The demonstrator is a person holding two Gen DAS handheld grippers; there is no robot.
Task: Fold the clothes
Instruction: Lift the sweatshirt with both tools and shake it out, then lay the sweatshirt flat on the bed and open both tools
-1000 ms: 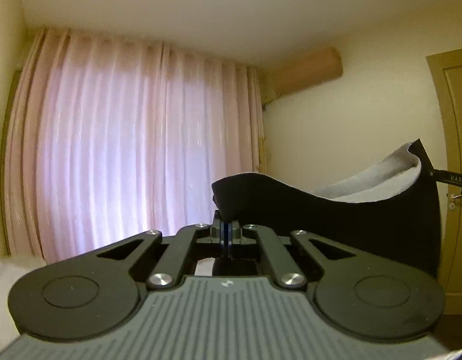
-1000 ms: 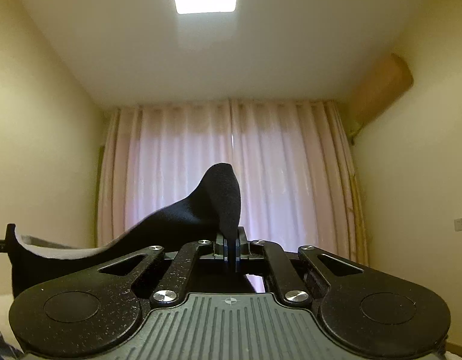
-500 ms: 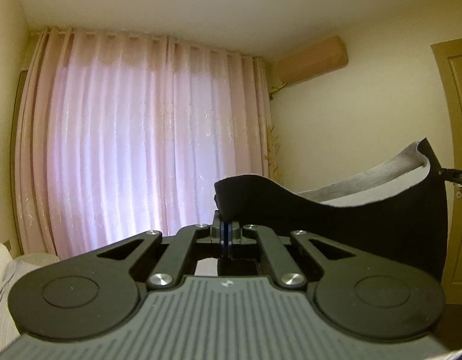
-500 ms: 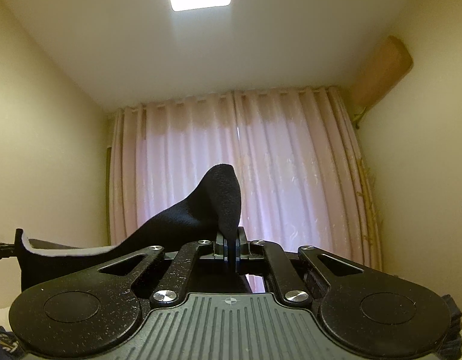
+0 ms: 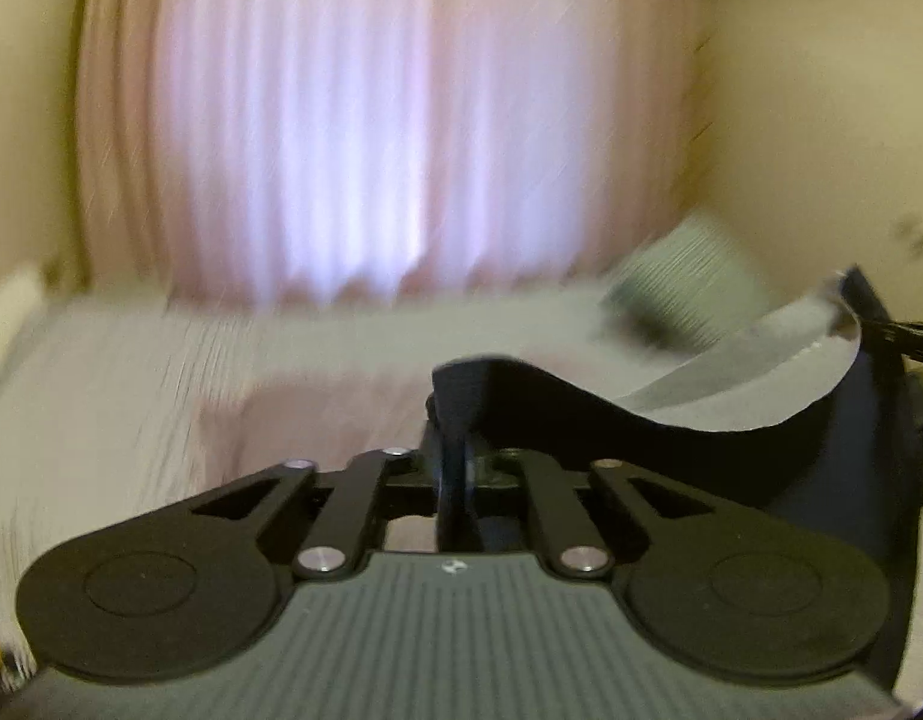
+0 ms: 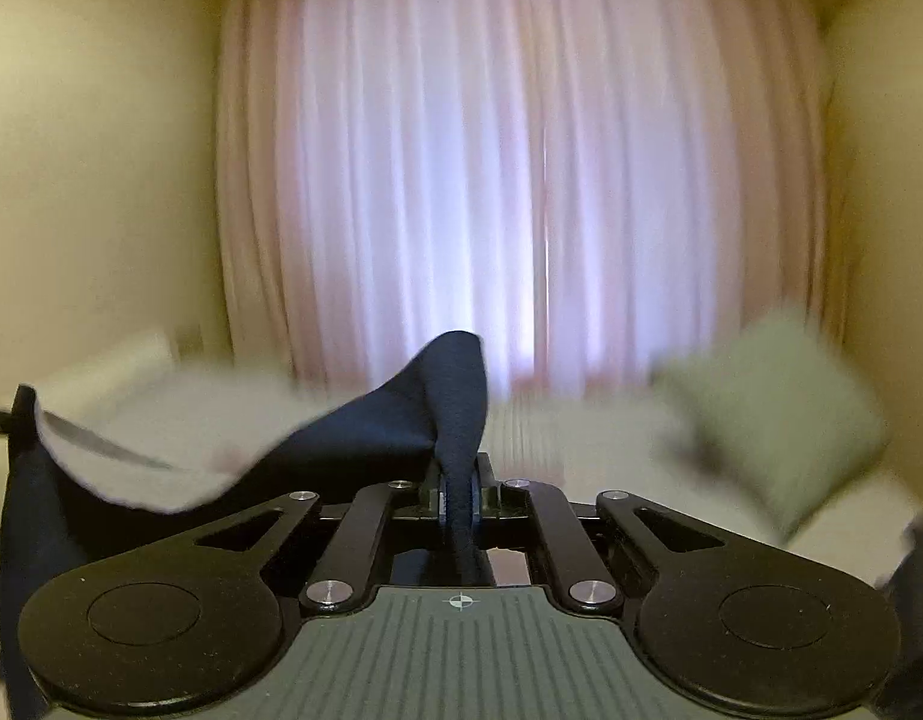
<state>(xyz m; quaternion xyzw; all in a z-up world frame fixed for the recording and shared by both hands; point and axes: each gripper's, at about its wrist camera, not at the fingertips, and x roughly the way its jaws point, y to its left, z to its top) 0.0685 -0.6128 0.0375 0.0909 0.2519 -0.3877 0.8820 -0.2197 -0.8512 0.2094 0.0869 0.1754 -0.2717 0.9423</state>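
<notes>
- The left gripper (image 5: 452,474) is pinched tight on one corner of the dark cloth (image 5: 671,450).
- The right gripper (image 6: 459,495) is pinched tight on another corner of the same cloth (dark outside, pale grey inside).
- The cloth hangs in the air between the two grippers, sagging in the middle.
- Past it is a bed (image 5: 131,372) with a green pillow (image 6: 773,414), in front of a pink curtain (image 6: 509,168).
- The pictures are blurry, so the bed may be nearer than it looks.
- No fold shows yet. I think laying the cloth flat comes next, then folding.
</notes>
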